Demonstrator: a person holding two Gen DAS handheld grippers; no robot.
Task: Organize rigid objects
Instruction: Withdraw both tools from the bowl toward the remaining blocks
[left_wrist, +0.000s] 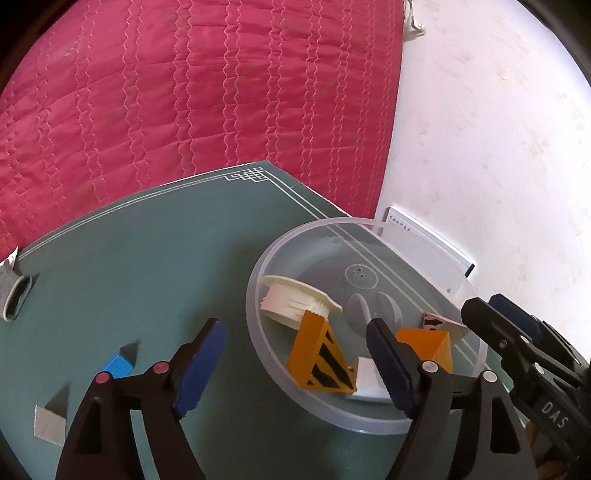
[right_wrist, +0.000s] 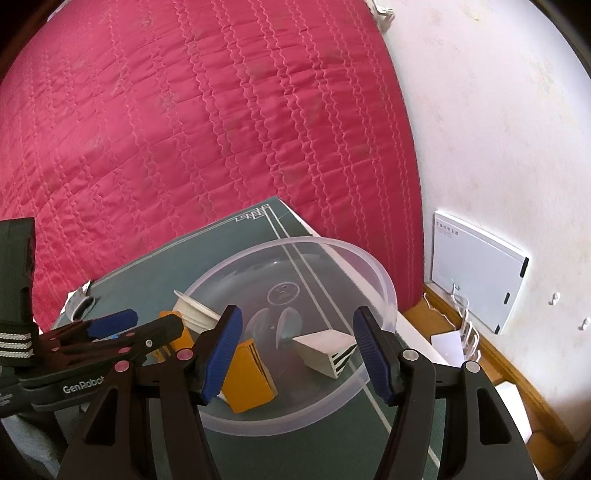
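Your left gripper (left_wrist: 295, 369) and right gripper (right_wrist: 295, 354) gape empty; pinch the probably light, stiff blue block (left_wrist: 117, 363) across its flat sides.

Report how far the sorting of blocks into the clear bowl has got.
Done: the clear bowl holds the cream spool, two orange wedges and a white wedge. In hand: nothing; both claws, left and right, are open. Left: the blue block and white block on the mat.
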